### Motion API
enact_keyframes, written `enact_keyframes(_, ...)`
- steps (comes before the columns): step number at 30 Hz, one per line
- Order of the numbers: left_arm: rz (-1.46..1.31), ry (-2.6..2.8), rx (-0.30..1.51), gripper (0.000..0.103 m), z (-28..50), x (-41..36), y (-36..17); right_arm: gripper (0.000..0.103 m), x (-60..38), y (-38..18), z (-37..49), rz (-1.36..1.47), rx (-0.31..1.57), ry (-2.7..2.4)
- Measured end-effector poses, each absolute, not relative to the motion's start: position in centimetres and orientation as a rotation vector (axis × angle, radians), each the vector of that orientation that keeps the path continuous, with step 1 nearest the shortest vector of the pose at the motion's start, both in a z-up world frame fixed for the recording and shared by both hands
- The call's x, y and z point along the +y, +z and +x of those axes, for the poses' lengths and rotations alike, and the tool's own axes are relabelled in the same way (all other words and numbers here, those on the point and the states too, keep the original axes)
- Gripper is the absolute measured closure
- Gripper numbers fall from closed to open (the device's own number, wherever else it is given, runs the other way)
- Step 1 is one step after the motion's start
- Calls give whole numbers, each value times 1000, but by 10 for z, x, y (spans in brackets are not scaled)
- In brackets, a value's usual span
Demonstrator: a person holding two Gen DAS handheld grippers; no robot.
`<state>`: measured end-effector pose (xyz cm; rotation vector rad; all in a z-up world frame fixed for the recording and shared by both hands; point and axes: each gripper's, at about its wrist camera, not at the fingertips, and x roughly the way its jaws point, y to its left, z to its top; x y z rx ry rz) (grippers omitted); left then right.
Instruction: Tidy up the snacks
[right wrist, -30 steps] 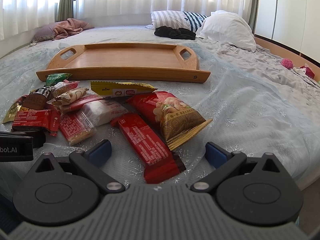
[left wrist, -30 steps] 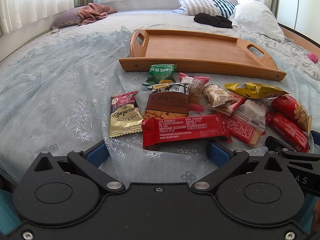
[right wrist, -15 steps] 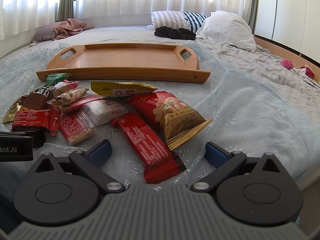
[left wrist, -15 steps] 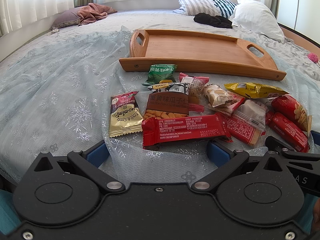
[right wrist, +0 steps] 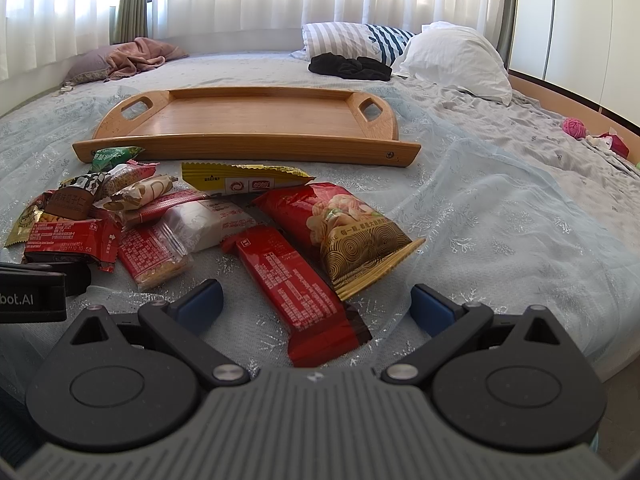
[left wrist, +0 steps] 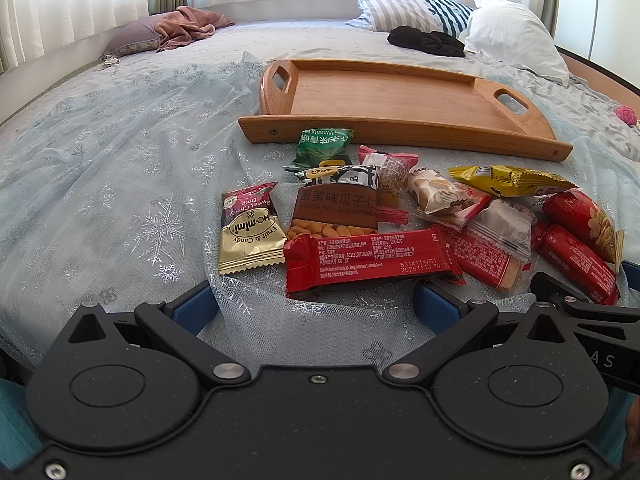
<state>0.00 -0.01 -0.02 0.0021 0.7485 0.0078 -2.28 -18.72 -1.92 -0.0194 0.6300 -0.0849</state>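
Pale blue snowflake bedspread (left wrist: 120, 168) carries everything. A bamboo tray (left wrist: 384, 96) with cut-out handles lies on it, bare inside, just beyond the snack heap. Nearer, the packets overlap: a red-and-gold nut bag (right wrist: 348, 232), a long red bar (left wrist: 368, 258), a Ho-mimi candy sachet (left wrist: 246, 236). The left gripper (left wrist: 316, 304) and right gripper (right wrist: 316, 300) both gape wide, holding nothing.

I note a smooth, satin-finished wooden tray (left wrist: 400, 96), glossy plastic snack wrappers (left wrist: 372, 260), and sheer glittery mesh cloth (left wrist: 120, 168) over the bed.
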Motion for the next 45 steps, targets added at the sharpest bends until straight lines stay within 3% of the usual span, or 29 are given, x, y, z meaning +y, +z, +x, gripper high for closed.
enact_keyframes(30, 2, -43, 718, 0, -7, 8, 3, 0, -186, -18, -19, -24, 639, -98)
enact_keyframes(35, -54, -72, 713, 8, -10, 14, 13, 1, -193, -8, -24, 65, 621, -53)
enact_keyframes(36, -66, -81, 704, 10, -12, 15, 16, 4, -194, -6, -29, 82, 608, -37)
enact_keyframes(38, -76, -96, 683, 27, -16, 17, 21, 11, -193, -5, -36, 86, 585, -22)
enact_keyframes(41, -89, -132, 661, 45, -20, 17, 29, 27, -192, -3, -45, 86, 564, -1)
enact_keyframes(45, -127, -189, 667, 53, -19, 16, 33, 55, -196, -1, -51, 118, 558, 2)
